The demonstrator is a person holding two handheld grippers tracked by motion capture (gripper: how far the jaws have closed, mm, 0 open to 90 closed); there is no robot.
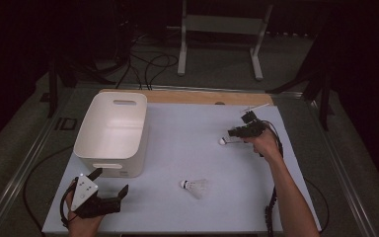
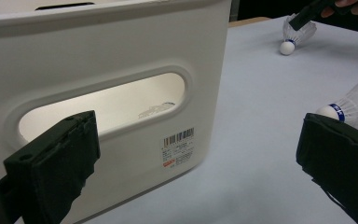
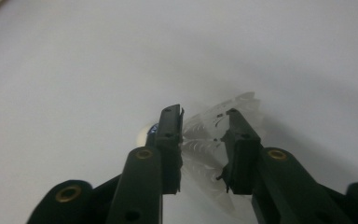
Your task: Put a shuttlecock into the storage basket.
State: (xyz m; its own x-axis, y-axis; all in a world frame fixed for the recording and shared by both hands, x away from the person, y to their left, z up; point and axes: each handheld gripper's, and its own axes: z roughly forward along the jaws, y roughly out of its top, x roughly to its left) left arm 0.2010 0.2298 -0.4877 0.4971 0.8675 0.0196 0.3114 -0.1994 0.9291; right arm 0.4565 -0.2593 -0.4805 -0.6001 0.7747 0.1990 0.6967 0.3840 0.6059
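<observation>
Two shuttlecocks lie on the white table. The far one rests on its side at the right, its white cork pointing left. My right gripper reaches down over it. In the right gripper view the two black jaws press on either side of its translucent skirt, still on the table. The near shuttlecock lies free at the front middle. My left gripper rests open at the front left, beside the white bin, with nothing between its fingers.
The left gripper view looks at the bin's front wall with its handle slot and barcode label; the near shuttlecock shows by the right jaw and the far shuttlecock lies beyond. A wooden strip edges the table's back.
</observation>
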